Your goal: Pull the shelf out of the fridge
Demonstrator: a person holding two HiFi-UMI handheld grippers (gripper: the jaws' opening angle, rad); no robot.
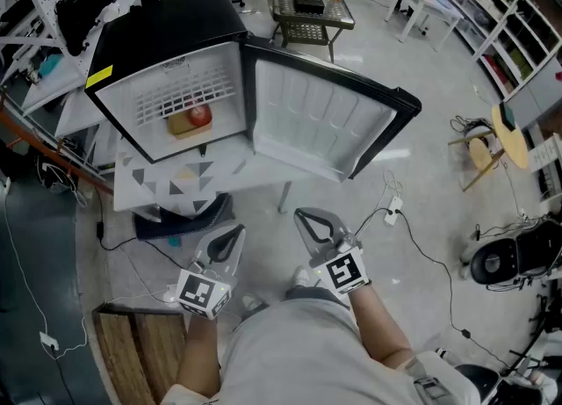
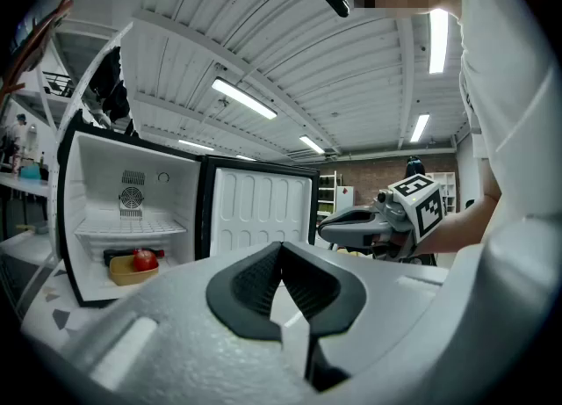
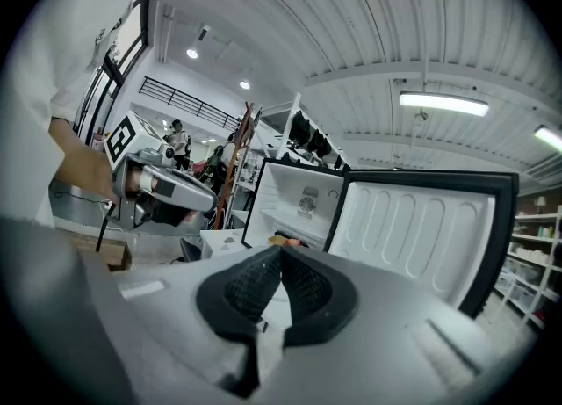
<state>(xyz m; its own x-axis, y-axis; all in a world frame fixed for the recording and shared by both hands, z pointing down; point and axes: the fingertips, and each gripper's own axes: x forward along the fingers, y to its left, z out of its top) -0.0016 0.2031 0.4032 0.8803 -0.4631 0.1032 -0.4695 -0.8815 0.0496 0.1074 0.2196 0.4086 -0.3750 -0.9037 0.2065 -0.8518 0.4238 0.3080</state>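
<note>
Shelf (image 1: 184, 96), white wire, sits in the upper half of the fridge (image 1: 167, 30), door (image 1: 325, 122) swung wide open, and it's well apart from both my claws. Left gripper (image 1: 235, 235) & right gripper (image 1: 306, 216) are each pinched closed w/ nothing btwn the jaws, held low in front of me. To do this well, imo: open a claw first, go in level, grip the front edge near centre, then pull straight out w/o tilting so it doesn't jam or knock the apple (image 1: 200, 115) in the yellow dish (image 1: 183, 126) below. Count: 1 shelf, 1 fridge, 1 door, 1 apple, 1 dish, 2 grippers.
</note>
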